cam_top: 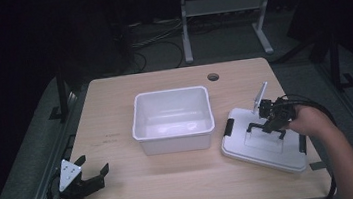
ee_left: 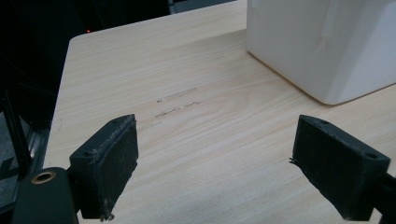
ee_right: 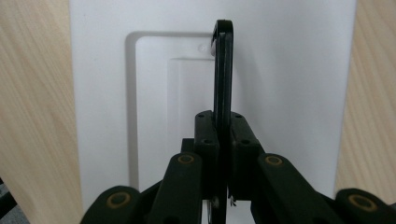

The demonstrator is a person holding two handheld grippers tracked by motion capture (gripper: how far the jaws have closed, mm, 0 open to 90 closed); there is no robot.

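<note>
A white lid (cam_top: 255, 147) lies flat on the table to the right of a white bin (cam_top: 169, 92), and its thin black handle (cam_top: 263, 126) is raised. My right gripper (cam_top: 269, 125) is shut on that handle. In the right gripper view the pads of my right gripper (ee_right: 223, 128) press both sides of the handle (ee_right: 223, 70), above the lid (ee_right: 289, 93). My left gripper (cam_top: 92, 164) rests low at the table's front left corner, open. Nothing lies between the fingers of my left gripper (ee_left: 217, 140), and the bin's corner (ee_left: 322, 42) stands beyond them.
Black latches (cam_top: 228, 127) sit at the lid's ends. A round cable hole (cam_top: 213, 76) is in the table's far edge. Bare wood spreads in front of the bin (cam_top: 173, 180). Behind the table stand a white desk frame (cam_top: 185, 28) and floor cables.
</note>
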